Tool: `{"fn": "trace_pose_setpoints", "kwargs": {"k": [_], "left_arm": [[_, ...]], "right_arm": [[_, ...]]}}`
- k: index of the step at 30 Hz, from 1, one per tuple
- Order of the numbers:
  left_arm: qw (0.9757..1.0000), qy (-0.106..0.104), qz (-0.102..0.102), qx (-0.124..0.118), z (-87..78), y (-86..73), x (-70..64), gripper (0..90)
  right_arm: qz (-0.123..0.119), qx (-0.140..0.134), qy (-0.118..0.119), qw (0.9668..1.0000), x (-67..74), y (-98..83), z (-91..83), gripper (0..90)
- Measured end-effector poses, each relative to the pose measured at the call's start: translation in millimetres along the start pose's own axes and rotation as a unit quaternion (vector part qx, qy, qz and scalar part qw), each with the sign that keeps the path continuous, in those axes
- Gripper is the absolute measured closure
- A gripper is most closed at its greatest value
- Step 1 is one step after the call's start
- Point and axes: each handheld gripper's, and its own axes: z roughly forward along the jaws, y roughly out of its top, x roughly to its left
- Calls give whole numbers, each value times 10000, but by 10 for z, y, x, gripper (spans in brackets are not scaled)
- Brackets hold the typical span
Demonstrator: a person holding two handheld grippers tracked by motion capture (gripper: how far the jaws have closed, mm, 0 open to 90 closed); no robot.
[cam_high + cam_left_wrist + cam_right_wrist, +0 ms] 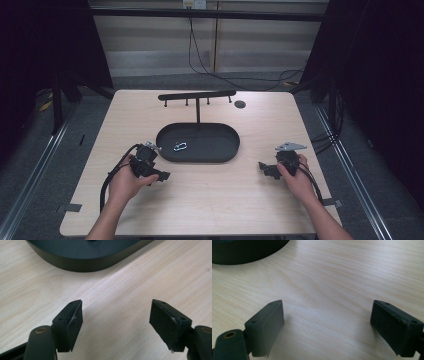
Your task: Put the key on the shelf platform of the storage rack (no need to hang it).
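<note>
resting low, both hand-held grippers (pixel 162 175) (pixel 265 168) gape empty.

- The tray (pixel 220 150) sits at the middle of the bench (pixel 210 200).
- A carabiner (pixel 180 146) lies in the tray, towards its left end.
- A rack with pegs (pixel 196 95) stands just behind the tray.
- The left hand-held gripper (pixel 165 176) is just before the tray's left end.
- The right hand-held gripper (pixel 262 166) rests right of the tray, apart from it.
</note>
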Motion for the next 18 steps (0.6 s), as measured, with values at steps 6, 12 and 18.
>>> {"fn": "trace_pose_setpoints", "kwargs": {"k": [6,12,18], "left_arm": [[10000,3,31,29,3,-55,-5,267],[10000,23,67,40,27,-141,7,262],[9998,107,155,10,61,-228,-18,259]], "right_arm": [[0,0,-1,10000,0,0,0,113],[1,0,-1,10000,0,0,0,113],[-3,-2,0,10000,0,0,0,113]]}}
